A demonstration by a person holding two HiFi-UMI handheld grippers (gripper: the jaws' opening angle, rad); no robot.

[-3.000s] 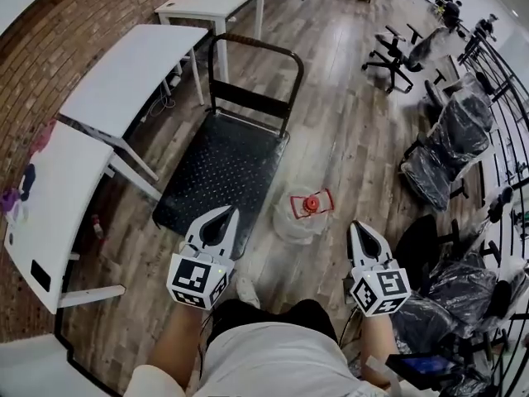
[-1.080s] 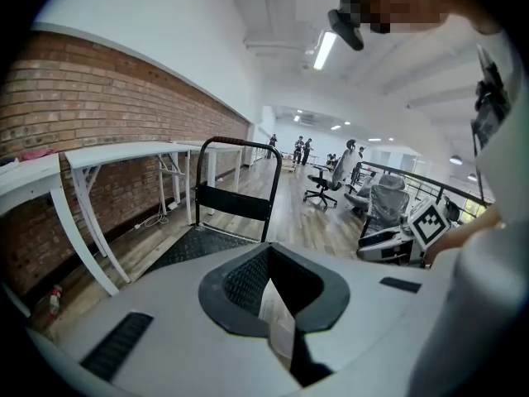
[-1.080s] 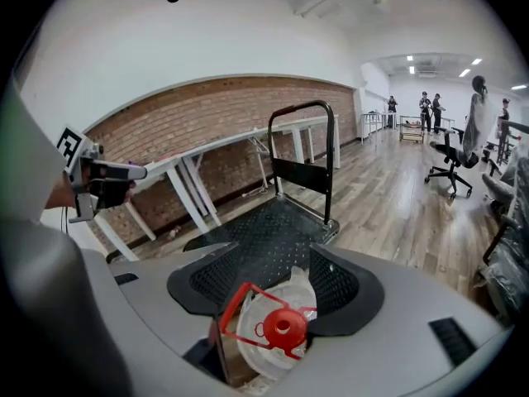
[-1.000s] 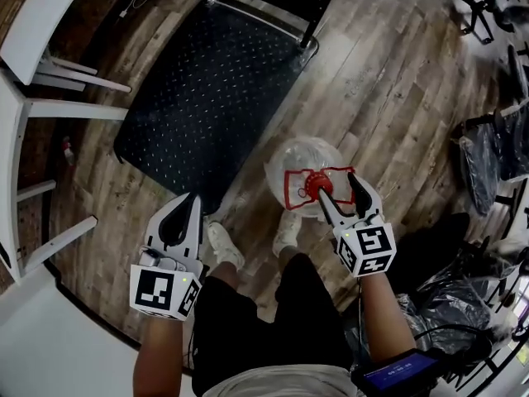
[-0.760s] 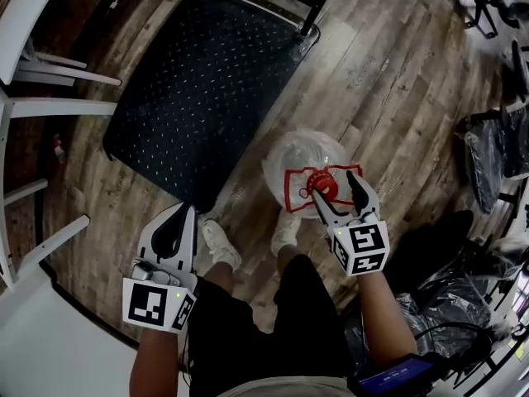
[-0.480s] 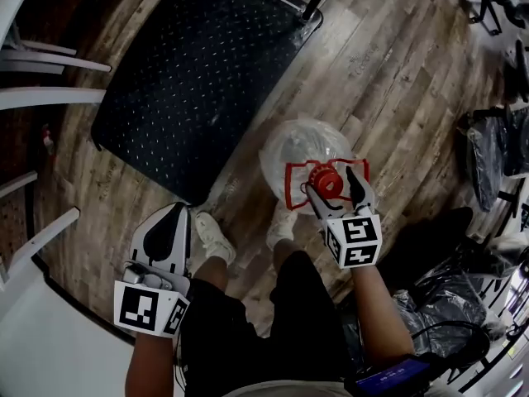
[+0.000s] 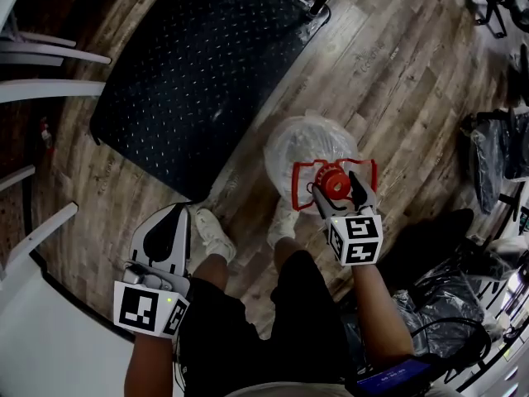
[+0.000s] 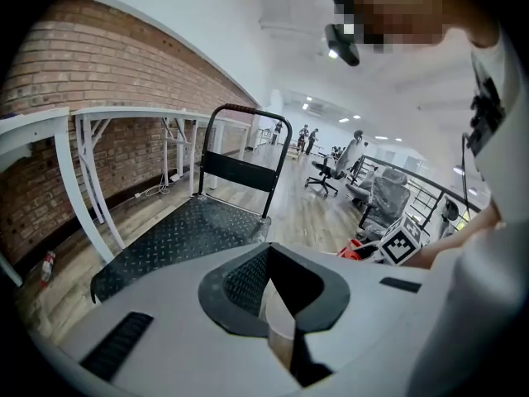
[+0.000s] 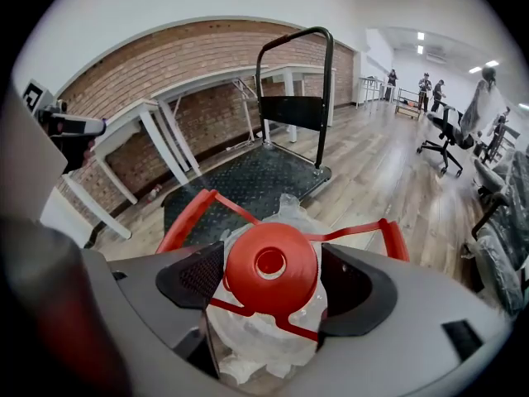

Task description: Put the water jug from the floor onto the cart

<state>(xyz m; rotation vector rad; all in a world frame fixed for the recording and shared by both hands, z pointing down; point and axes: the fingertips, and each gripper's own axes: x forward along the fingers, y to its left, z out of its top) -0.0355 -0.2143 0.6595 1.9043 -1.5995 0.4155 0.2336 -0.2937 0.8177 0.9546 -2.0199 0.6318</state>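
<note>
Your right gripper, jaws just spread wide, straddles the red cap of the water jug. The jug stands on the floor at four o'clock from the cart. Your left gripper is pressed together.

free: cart deck at 11 o'clock | obstructed by: cart handle frame at 12, bagged chairs at 3

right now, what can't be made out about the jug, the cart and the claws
- Water jug base: head view, hidden under its own body and plastic wrap; right gripper view, behind the red cap.
- Cart handle: head view, cut off by the top edge.
- Right claw, jaws have just been opening, cap between them: any contact with the neck is hidden beneath the cap.
</note>
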